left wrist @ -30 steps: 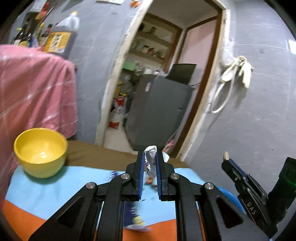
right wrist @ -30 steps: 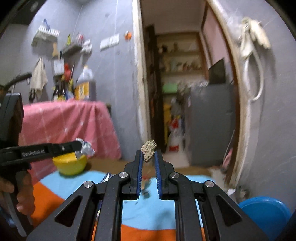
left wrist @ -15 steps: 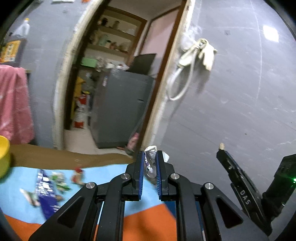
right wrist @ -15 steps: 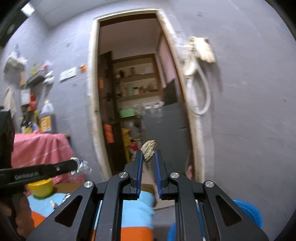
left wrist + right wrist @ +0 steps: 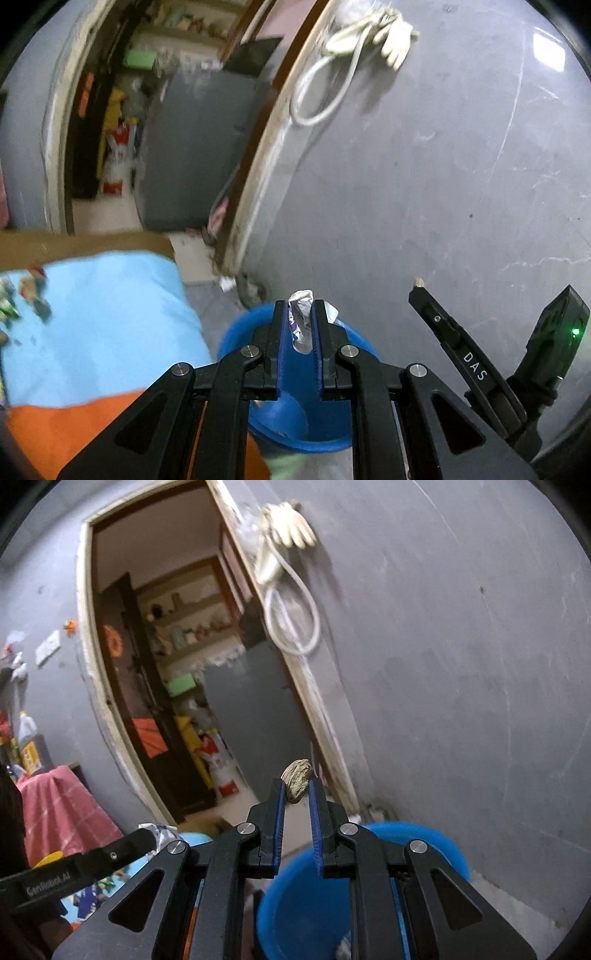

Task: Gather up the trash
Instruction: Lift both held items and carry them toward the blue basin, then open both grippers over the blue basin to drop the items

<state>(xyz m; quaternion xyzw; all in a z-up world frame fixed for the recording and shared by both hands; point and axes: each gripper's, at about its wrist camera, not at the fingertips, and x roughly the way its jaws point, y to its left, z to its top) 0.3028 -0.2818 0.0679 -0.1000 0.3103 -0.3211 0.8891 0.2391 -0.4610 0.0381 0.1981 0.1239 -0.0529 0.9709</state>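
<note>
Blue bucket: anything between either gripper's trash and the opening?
Nothing visible. The left gripper holds a crumpled foil wrapper above the blue bucket, whose mouth looks open. The right gripper holds a brownish shell-like scrap over the same bucket's near rim.

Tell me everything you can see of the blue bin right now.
The blue bin is a round, open-topped tub that looks like plastic, standing upright on the grey floor by the wall, beside the table's edge. A few scraps lie inside at the bottom. The left gripper, shut on a foil wrapper, and the right gripper, shut on a brown shell-like scrap, sit above its opening. Neither touches it.
</note>
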